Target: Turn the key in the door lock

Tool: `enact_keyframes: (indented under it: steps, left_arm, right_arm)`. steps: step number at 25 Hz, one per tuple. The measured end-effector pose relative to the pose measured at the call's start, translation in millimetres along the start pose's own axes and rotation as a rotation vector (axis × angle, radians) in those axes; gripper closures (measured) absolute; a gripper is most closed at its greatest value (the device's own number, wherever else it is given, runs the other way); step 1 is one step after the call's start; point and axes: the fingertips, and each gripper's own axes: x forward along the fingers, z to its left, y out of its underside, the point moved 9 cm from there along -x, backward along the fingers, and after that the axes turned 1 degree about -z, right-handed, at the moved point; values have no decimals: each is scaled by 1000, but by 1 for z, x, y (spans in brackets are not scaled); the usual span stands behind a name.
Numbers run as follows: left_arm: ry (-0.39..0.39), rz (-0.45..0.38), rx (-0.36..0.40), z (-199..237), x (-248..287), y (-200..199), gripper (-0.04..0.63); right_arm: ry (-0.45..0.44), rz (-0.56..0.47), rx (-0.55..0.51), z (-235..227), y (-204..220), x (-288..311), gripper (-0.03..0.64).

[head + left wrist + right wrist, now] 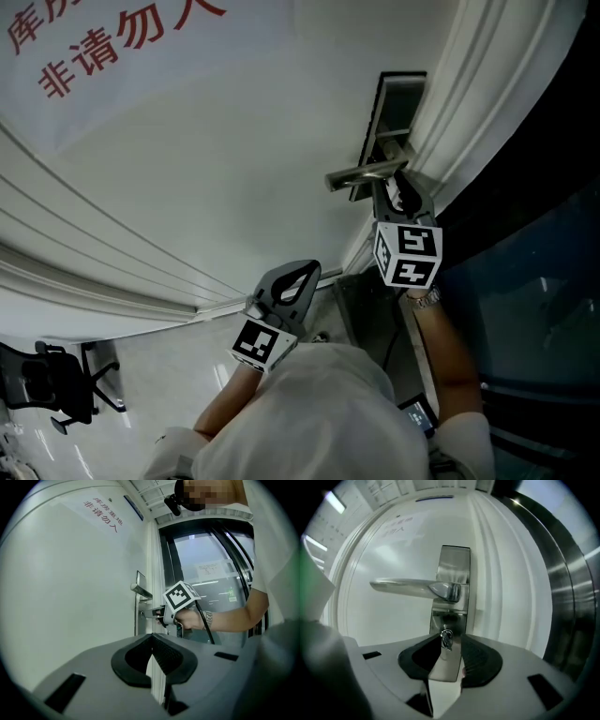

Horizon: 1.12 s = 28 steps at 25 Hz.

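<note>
White door point(187, 169) fills most of what we see, with a sign point(112, 37) in red characters high on it and a steel lock plate point(452, 588) close to its edge, beside the frame. A lever handle point(408, 587) runs level across the plate, and the key point(446, 639) sits in the keyhole just below it. Our right gripper point(451, 641) is up at the plate with its jaws spread. The key's head stands between their tips, and the pads do not appear to press on it. Our left gripper point(151, 637) is held back from the door, well apart from the lock, its jaws pressed together at the tips with nothing between them.
</note>
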Motion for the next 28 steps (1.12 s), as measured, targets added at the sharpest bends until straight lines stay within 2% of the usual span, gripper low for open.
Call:
enact_keyframes:
  steps: [2,4,7,9,11,16,18,21,24,26,28]
  left_arm:
    - [1,2,2,0,0,1,589]
    - [4,-1,5,0,0,0,589]
    - [5,3,5,0,0,2,589]
    - [5,2,5,0,0,1,589]
    - [5,4,6,1,0,1,589]
    - [8,9,10,1,-2,2,589]
    - [12,7,16,-1,-2,2,589]
    - [10,4,11,-3,-5,1,589]
    - [8,-1,15,-2,-8,0,589]
    - [8,-3,18,-3,-10,0,589]
    - [8,1,14,-4,-12,1,589]
  right_arm:
    - [12,-14,-51,3,-1,-2,488]
    - [3,-21,-34,4,-1,-3,509]
    - [-13,-8,51,3,-1,-1,600]
    - [-27,-2,136,0,-1,-1,601]
    - [-53,2,273,-4,0,-1,603]
    - [-130,-8,809,-18,10,1,604]
    - [-125,-30,909,-18,13,1,604]
    - [-130,-52,1001,-18,17,0,604]
    - [-149,-54,993,-19,17,0,604]
    - [-156,-47,891,-18,17,-2,593]
    - [-161,-30,738,-15,18,-6,521]
